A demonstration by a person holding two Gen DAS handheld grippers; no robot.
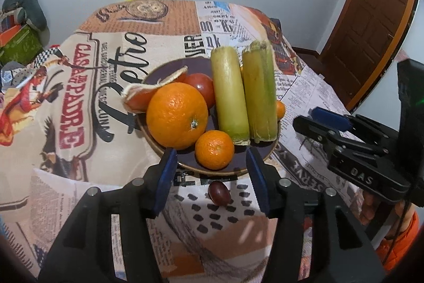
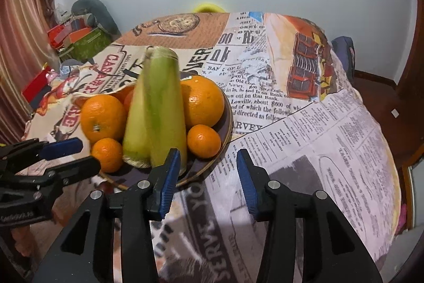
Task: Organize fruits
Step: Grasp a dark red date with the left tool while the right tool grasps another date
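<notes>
A: We see the plate (image 1: 239,168) on the table (image 1: 79,190) loaded with two sugarcane pieces (image 1: 230,94), a large orange (image 1: 177,115), mandarins (image 1: 214,149); one small grape (image 1: 219,193) lies off it.

B: Our left gripper (image 1: 212,174) is spread wide, empty, above the grape; our right gripper (image 2: 206,179) likewise. We should descend squarely and pinch gently.

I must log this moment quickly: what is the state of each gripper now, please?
Left gripper: open, holding nothing, over the plate's near rim.
Right gripper: open, holding nothing, beside the plate.
</notes>
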